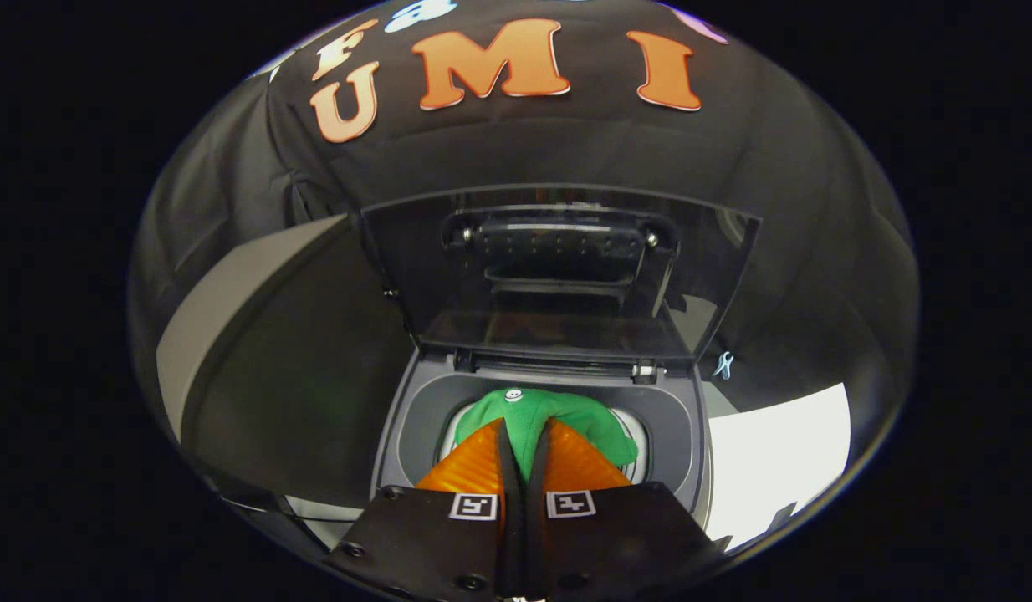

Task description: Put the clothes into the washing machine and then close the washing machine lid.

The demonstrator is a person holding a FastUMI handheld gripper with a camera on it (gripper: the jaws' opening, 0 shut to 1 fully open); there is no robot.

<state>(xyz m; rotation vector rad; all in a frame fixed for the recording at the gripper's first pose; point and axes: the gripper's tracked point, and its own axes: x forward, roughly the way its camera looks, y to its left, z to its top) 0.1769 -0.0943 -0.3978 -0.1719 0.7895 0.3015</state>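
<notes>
Two fingers of the tool [523, 435] stand almost together, with only a narrow slot between them, and a fold of the green cloth garment [549, 418] is pinched in that slot — both fingers press on it. Most of the garment spreads just ahead of and beyond the fingertips, over the round mouth of the drum, with a small white patch near its far edge. Around it sits the grey top-loading washing machine [683, 435], whose dark see-through lid [558, 276] stands raised upright behind the opening, hinged at the far rim. To the right of the machine lies a white surface [775, 451] — to the left, a dark panel with a pale edge [232, 309].
</notes>
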